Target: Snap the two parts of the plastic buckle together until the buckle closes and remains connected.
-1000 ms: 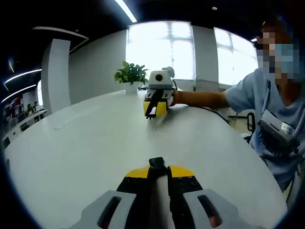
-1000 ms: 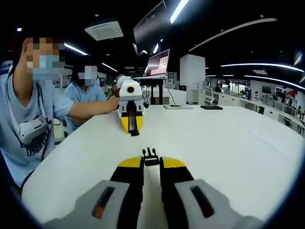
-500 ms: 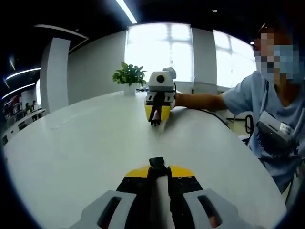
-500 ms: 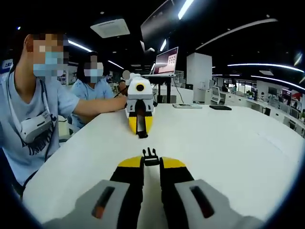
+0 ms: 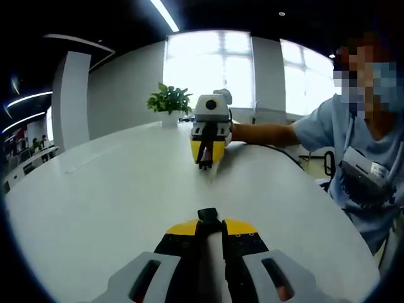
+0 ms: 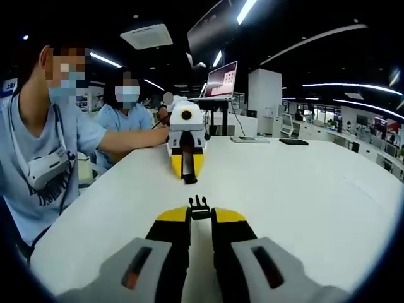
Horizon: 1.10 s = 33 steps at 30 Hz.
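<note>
While both grippers face each other across the white worktop (image 5: 113, 189), each pinches 1 buckle half at its tips: the left gripper (image 5: 208, 222) has its jaws pressed on the socket half (image 5: 207, 214), the right gripper (image 6: 200, 213) nips the pronged half (image 6: 199, 203). Light, stiff plastic by the look of it, probably slick, with prongs that may flex, so grip the rear body and leave the mating ends free. They are well apart, nothing lies between; a potted plant (image 5: 168, 101) and a laptop (image 6: 221, 81) stand clear.

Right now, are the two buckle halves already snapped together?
No: the pronged half sits in the right gripper, the socket half in the left gripper.
</note>
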{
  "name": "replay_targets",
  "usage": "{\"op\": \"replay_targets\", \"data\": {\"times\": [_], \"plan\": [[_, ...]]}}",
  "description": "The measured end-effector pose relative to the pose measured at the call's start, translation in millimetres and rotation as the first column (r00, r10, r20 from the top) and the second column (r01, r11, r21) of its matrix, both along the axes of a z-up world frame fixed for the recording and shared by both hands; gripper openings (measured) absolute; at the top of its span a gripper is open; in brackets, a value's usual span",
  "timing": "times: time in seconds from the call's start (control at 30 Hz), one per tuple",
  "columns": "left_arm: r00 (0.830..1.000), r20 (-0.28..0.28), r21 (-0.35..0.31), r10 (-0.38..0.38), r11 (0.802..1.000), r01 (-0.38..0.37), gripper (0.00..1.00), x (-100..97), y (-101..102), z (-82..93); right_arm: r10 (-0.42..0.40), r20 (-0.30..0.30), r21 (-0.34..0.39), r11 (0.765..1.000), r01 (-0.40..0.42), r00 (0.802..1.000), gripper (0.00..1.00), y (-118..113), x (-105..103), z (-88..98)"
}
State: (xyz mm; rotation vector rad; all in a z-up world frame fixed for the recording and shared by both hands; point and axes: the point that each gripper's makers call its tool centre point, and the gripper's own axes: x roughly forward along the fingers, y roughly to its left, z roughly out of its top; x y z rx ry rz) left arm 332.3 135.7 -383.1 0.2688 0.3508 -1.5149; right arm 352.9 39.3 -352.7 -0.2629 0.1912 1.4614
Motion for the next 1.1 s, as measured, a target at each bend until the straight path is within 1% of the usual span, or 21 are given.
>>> {"op": "replay_targets", "data": {"times": [0.17,0.57,0.83,0.93,1.1], "plan": [[1.000,0.000,0.001,0.000,1.000,0.000,0.11,-1.3,-0.7,-0.4,-0.007,-0.001,0.003,1.000,0.007,1.000,0.13,-0.5,1.5,0.2],[1.000,0.002,0.001,-0.005,1.000,0.005,0.11,2.2,-1.1,1.5,-0.012,-0.003,0.000,1.000,0.012,1.000,0.13,0.3,1.7,-0.5],[1.000,0.010,-0.001,-0.011,1.000,0.011,0.11,4.1,-1.0,2.9,-0.025,0.004,-0.023,0.999,0.026,1.000,0.13,3.4,1.3,-4.8],[1.000,0.009,-0.004,-0.016,1.000,0.016,0.11,3.2,-2.6,3.0,-0.036,0.002,-0.022,0.999,0.036,0.999,0.13,6.2,1.3,-4.9],[1.000,0.012,-0.003,-0.019,1.000,0.019,0.11,0.6,-3.7,2.5,-0.049,0.010,-0.043,0.998,0.049,0.999,0.13,8.6,2.5,-9.1]]}}
